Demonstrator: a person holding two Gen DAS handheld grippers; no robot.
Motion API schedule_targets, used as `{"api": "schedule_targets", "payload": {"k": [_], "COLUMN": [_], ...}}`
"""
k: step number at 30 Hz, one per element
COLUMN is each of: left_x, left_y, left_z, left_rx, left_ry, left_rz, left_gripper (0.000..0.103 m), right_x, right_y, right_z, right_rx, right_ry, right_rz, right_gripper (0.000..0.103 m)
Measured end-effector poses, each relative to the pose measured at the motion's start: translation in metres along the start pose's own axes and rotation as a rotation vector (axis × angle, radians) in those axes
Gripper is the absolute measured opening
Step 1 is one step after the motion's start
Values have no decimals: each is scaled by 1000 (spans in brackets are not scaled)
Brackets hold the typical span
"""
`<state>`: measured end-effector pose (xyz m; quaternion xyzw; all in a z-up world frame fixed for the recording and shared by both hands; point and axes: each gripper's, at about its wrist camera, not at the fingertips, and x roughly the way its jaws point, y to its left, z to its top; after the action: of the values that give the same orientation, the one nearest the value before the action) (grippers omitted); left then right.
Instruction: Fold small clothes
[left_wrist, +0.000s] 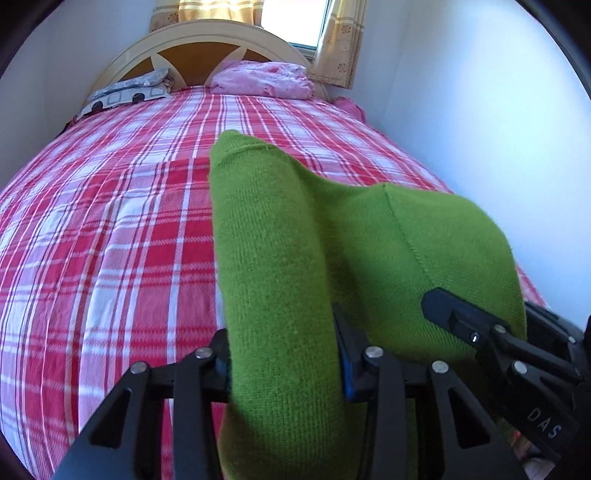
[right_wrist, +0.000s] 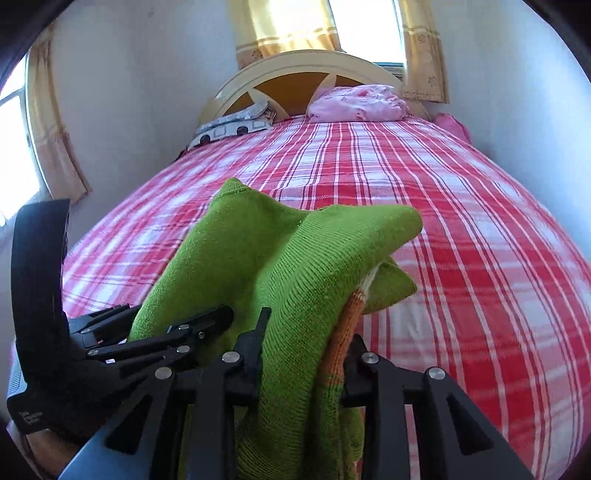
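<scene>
Now both claws, L (left_wrist: 284, 365) & R (right_wrist: 301, 363), clamped on green knit (left_wrist: 280, 236), over plaid bed (left_wrist: 110, 221)

Domestic bedroom: bed under red plaid sheet (left_wrist: 110, 221), arched headboard (left_wrist: 199, 40), pillows (right_wrist: 358, 103), curtained window (right_wrist: 362, 22).

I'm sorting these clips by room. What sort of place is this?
A bedroom, most likely in a home: a bed under a red plaid sheet, a cream arched headboard, and a curtained window behind it.

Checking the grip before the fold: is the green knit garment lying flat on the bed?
No, both tongs clamp the green garment, bunched above the plaid bedspread.
</scene>
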<state>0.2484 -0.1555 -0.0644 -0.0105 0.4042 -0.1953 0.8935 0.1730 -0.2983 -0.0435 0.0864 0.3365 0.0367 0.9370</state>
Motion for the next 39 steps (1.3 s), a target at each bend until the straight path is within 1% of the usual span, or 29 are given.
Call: {"api": "schedule_targets", "payload": {"k": [4, 7, 10, 13, 14, 15, 16, 17, 18, 20, 21, 22, 23, 25, 26, 27, 29, 30, 31, 32, 34, 35, 37, 39], "left_x": [-18, -29, -29, -20, -18, -18, -16, -14, -12, -9, -6, -3, -1, 0, 1, 1, 0, -1, -2, -3, -7, -9, -18, -28], "left_y": [2, 9, 15, 19, 21, 22, 22, 22, 23, 24, 26, 28, 30, 31, 31, 30, 28, 25, 23, 20, 12, 9, 2, -5], "left_z": [-13, -26, -43, -54, -56, -56, -56, -56, -57, -58, -59, -60, -61, -64, -65, -65, -65, -65, -65, -65, -65, -64, -63, -61], "left_rx": [-6, -37, -61, -68, -77, -79, -73, -66, -62, -65, -72, -81, -88, -100, -102, -97, -81, -65, -50, -33, 3, 18, 41, 69], "left_ry": [46, 82, 119, 137, 135, 130, 129, 130, 130, 126, 125, 123, 120, 110, 106, 102, 94, 88, 80, 73, 61, 56, 46, 31], "left_rz": [-50, -76, -68, -49, -54, -56, -47, -30, -18, -17, -24, -30, -35, -35, -34, -33, -29, -33, -39, -34, 2, 14, 39, 61], "left_gripper": [42, 42, 42, 42, 43, 46, 53, 57, 62, 66, 69, 71, 72, 75, 76, 76, 74, 69, 62, 61, 56, 53, 46, 44], "right_x": [-28, -43, -42, -29, -26, -24, -22, -21, -19, -20, -21, -21, -20, -13, -6, -2, 4, 9, 10, 11, 7, 5, -6, -20], "right_y": [4, 3, 2, -3, -6, -8, -13, -18, -23, -34, -39, -42, -45, -47, -47, -45, -43, -40, -37, -35, -30, -27, -13, -5], "right_z": [-17, -34, -51, -68, -71, -74, -77, -80, -81, -86, -89, -89, -90, -90, -91, -90, -89, -88, -88, -87, -87, -86, -82, -80], "right_rx": [43, 92, 116, 131, 137, 144, 163, 187, 207, 245, 253, 255, 257, 271, 277, 272, 243, 226, 213, 200, 211, 200, 146, 118], "right_ry": [7, 35, 70, 89, 87, 78, 73, 80, 91, 96, 92, 90, 90, 115, 135, 136, 126, 133, 137, 141, 140, 132, 102, 78], "right_rz": [26, 85, 120, 108, 113, 114, 106, 99, 95, 88, 74, 60, 56, 118, 161, 183, 195, 193, 186, 177, 189, 170, 112, 81], "right_gripper": [29, 29, 29, 29, 31, 32, 39, 48, 52, 64, 68, 75, 77, 77, 77, 77, 77, 77, 74, 57, 44, 40, 35, 32]}}
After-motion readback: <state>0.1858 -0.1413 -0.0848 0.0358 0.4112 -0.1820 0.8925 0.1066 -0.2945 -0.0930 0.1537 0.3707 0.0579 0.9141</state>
